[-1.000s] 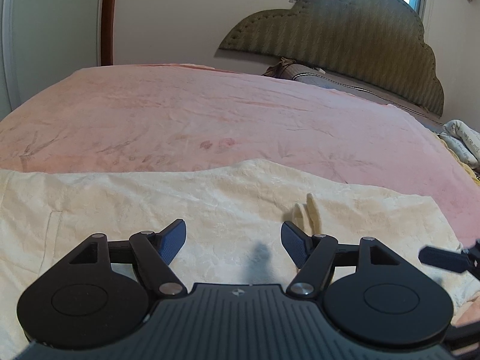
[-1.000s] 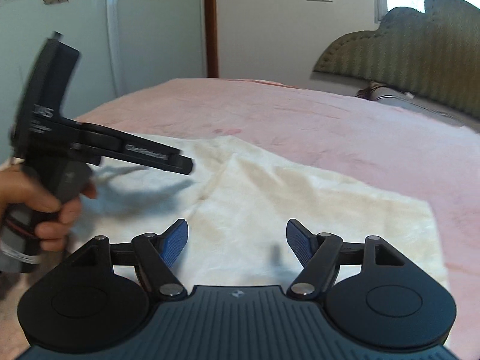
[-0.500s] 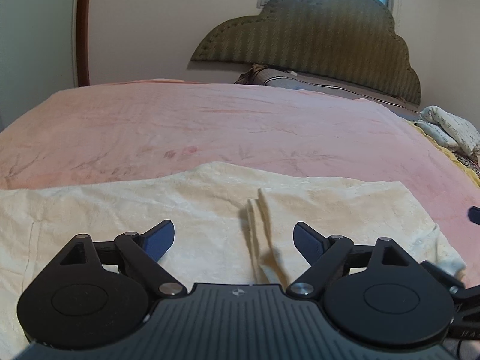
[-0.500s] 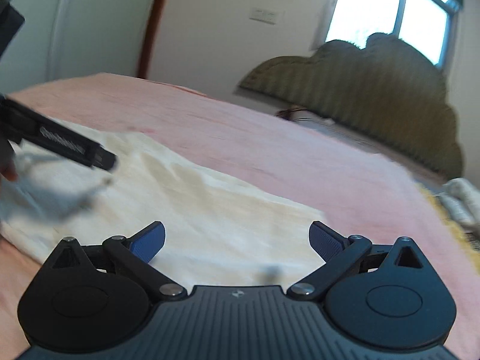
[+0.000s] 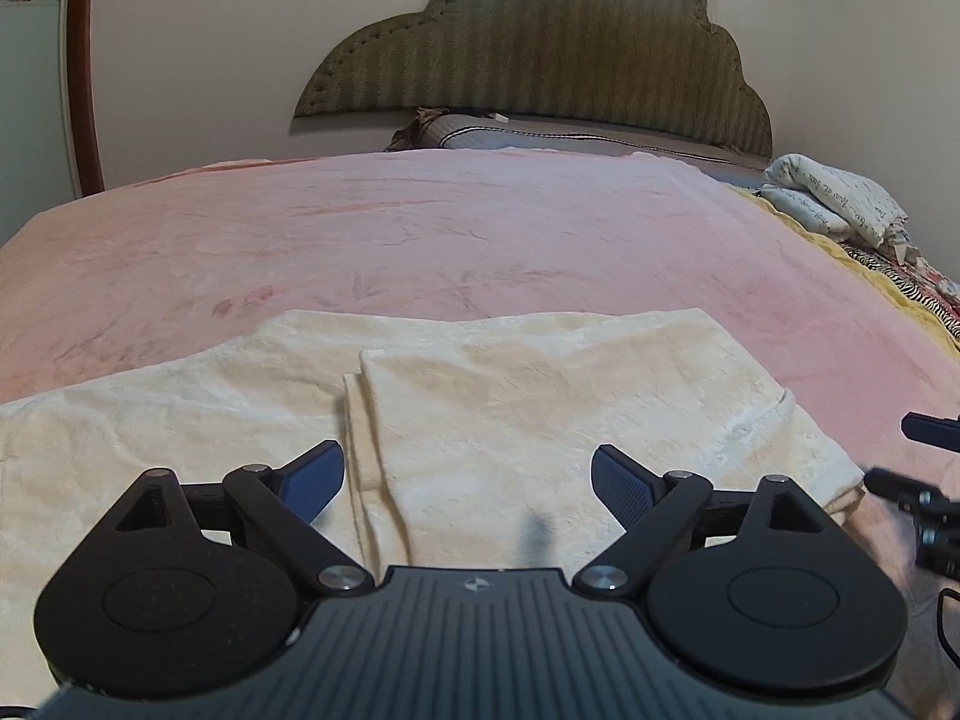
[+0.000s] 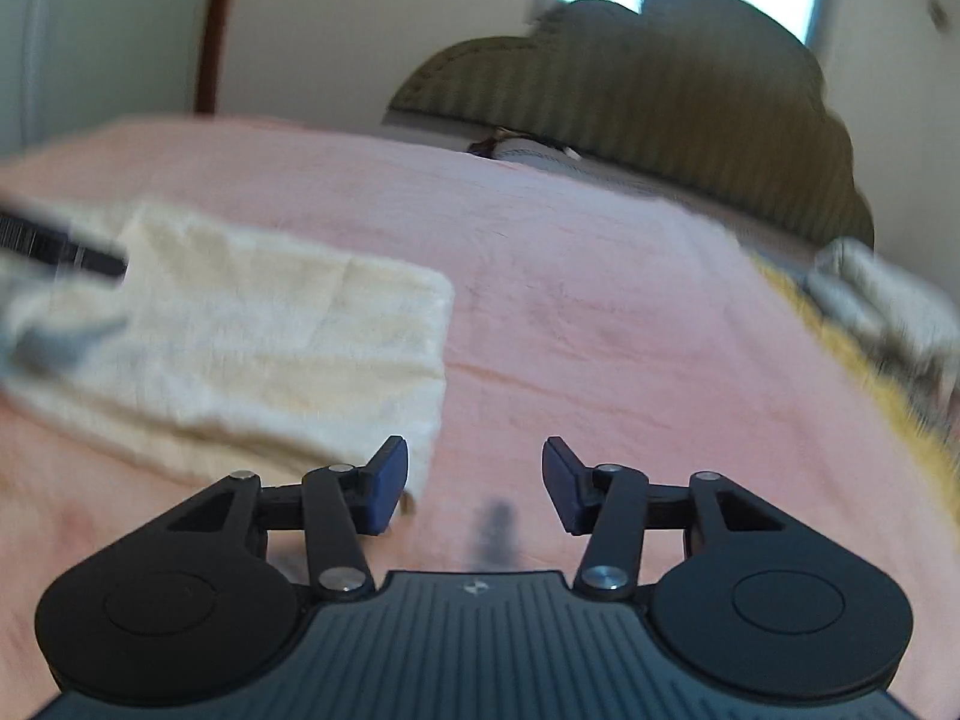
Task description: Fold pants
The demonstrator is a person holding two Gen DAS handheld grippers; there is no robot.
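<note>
Cream pants spread flat on the pink bed, both claws empty above them.

Left claw over the middle of the pants, jaws wide and opening, only flat fabric showing between the blue pads, nothing gripped; folded-over edge running just inside the left pad. Right claw off the right end of the pants, jaws about half apart and closing, bare pink bed between them, cloth corner just beside the left pad, no hold. Right view blurred. Olive headboard at the far end, folded bedding near the right edge.
</note>
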